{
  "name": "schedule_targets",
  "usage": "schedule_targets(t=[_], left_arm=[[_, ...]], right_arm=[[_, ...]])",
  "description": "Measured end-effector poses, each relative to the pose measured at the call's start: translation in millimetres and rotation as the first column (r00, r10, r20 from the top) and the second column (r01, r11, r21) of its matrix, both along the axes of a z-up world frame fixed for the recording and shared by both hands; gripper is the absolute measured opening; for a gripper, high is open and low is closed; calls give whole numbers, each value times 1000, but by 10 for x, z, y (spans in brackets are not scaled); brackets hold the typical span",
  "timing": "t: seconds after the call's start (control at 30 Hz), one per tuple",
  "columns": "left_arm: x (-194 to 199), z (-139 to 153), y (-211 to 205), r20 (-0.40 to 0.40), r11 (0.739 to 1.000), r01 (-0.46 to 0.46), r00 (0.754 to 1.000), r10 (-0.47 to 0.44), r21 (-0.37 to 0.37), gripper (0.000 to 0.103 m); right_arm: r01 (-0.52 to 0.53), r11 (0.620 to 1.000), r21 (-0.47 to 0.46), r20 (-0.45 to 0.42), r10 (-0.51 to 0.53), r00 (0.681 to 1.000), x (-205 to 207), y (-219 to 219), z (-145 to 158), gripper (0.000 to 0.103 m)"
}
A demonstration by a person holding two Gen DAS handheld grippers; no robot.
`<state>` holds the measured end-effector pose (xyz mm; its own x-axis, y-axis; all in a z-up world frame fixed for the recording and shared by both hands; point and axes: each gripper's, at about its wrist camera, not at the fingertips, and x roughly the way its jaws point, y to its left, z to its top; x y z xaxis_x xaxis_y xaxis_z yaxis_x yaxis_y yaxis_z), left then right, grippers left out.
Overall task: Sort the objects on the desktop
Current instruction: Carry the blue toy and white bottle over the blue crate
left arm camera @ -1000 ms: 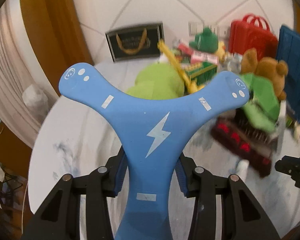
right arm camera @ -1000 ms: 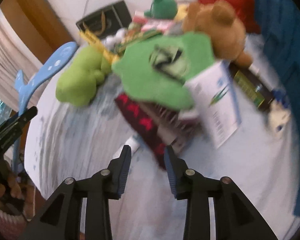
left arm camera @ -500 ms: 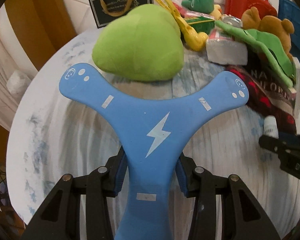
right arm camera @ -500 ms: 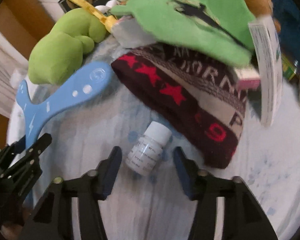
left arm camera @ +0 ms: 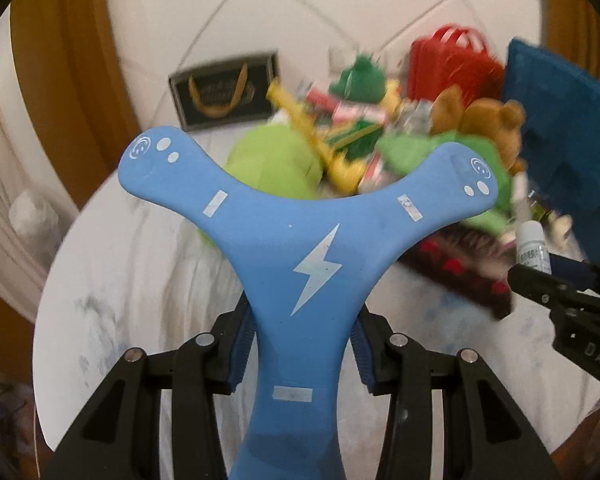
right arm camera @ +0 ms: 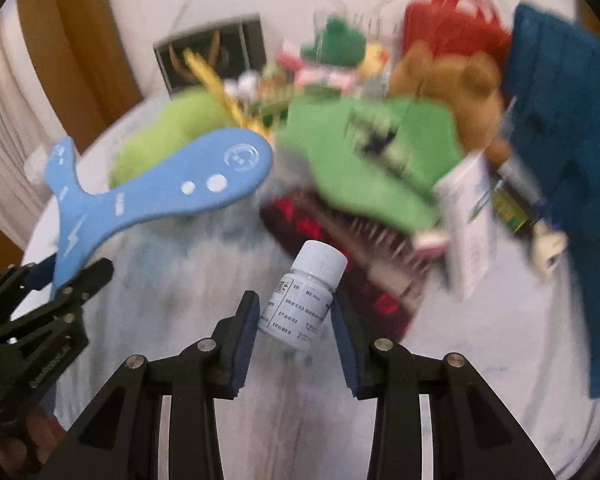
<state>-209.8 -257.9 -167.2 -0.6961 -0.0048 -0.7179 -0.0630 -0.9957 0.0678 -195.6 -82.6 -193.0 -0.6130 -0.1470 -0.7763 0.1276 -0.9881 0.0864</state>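
Note:
My left gripper (left arm camera: 302, 344) is shut on the stem of a blue three-armed boomerang (left arm camera: 300, 240) with a white lightning bolt, held above the round white table (left arm camera: 120, 280). My right gripper (right arm camera: 296, 312) is shut on a small white pill bottle (right arm camera: 304, 296), which tilts with its cap up and to the right, lifted off the table. From the right wrist view, the boomerang (right arm camera: 160, 192) and the left gripper (right arm camera: 60, 292) sit at the left. In the left wrist view, the bottle (left arm camera: 532, 246) and the right gripper's fingers (left arm camera: 548, 288) show at the right edge.
A pile fills the far half of the table: a lime green plush (left arm camera: 272, 160), a green cap (right arm camera: 364, 160), a dark hat with red stars (right arm camera: 340, 248), a brown teddy bear (right arm camera: 452, 76), a red bag (left arm camera: 452, 64) and a blue crate (right arm camera: 572, 120). A black gift bag (left arm camera: 224, 88) stands behind.
The right gripper closed on the pill bottle and lifted it off the table. Both hands drew back and up from the pile, the left one still holding the boomerang.

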Motion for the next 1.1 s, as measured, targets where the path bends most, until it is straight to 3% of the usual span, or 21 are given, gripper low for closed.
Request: schedule_targets(t=[0.17, 0.37, 0.57, 0.77, 0.93, 1.1], left_arm=[[120, 497, 265, -104, 998, 61, 993, -58, 26, 43], [230, 992, 745, -205, 989, 142, 970, -131, 43, 43], [312, 1445, 1608, -312, 973, 227, 927, -207, 31, 43], [301, 1924, 2879, -402, 958, 279, 887, -227, 74, 43], [177, 2317, 4029, -383, 948, 301, 892, -239, 109, 43], [-101, 2534, 5008, -287, 944, 297, 925, -248, 142, 43]], right_arm=[[45, 999, 28, -140, -40, 989, 223, 103, 639, 36], [129, 991, 39, -293, -113, 950, 580, 606, 1353, 36], [225, 974, 35, -416, -191, 889, 913, 1475, 1938, 36], [258, 963, 79, -514, -182, 838, 1129, 2774, 2519, 36], [252, 959, 129, -543, -144, 827, 1102, 3811, 2871, 36], [224, 955, 195, -488, -104, 867, 685, 4650, 2928, 36]])
